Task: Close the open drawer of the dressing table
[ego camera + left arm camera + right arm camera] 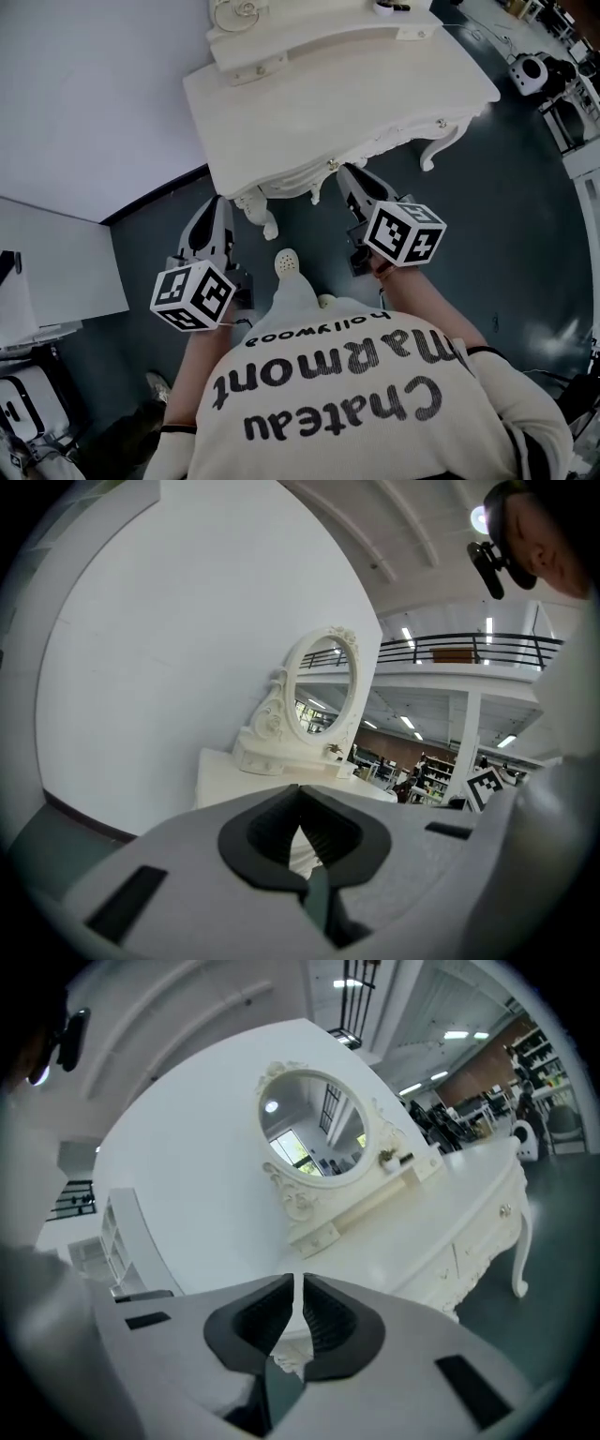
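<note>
Nearest to the head camera is the person's cream shirt, with both forearms reaching forward from it. Each hand holds a gripper topped by a marker cube: the left cube sits low at the left, the right cube higher and further forward.

In its own view, the left gripper has its dark pads pressed together at the tips, with nothing between them. It points past the left end of the dressing table, close to the front leg.

The right gripper has its pads almost together. A thin slit is left between them, with nothing in it. In the head view its tips sit just before the table's carved front edge, near a small knob.

The drawer lies in that carved front below the worktop. Its face looks flush with the front in the right gripper view, its knob showing. Neither gripper touches it.

An oval mirror stands at the back of the worktop against a white wall. The floor is dark.
</note>
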A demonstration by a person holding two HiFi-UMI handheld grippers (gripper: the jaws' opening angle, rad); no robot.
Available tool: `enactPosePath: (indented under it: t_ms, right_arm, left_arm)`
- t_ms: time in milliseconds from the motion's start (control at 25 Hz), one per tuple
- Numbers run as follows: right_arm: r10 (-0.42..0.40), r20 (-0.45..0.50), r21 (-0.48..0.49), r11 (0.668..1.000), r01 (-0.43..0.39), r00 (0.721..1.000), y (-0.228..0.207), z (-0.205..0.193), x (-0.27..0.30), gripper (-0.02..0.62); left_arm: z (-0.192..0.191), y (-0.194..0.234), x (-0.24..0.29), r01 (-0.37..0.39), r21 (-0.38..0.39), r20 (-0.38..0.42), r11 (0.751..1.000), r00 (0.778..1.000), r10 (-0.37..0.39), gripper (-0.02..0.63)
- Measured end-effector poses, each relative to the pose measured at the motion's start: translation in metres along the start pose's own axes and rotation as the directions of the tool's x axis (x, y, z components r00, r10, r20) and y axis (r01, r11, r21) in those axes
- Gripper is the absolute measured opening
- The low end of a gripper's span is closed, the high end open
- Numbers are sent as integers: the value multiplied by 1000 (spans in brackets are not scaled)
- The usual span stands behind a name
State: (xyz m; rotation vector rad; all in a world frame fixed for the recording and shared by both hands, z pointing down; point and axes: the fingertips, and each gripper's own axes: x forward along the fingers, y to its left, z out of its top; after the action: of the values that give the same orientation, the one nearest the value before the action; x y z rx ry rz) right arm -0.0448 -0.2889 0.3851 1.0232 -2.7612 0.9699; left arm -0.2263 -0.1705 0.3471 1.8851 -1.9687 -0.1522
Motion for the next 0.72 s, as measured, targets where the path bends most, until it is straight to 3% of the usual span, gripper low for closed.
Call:
enactPosePath:
  t_ms: [280, 720]
  right_arm:
    - [14, 26, -211, 977, -8, 1000, 17, 11, -26, 52]
    - [-12, -12, -261, 965, 9, 1000, 5, -7, -54, 52]
  left_arm:
    - [-7, -14, -24, -11, -25, 33, 1000, 999, 12, 8]
    - [-23, -26, -45, -30, -44, 36, 999, 999, 31, 8]
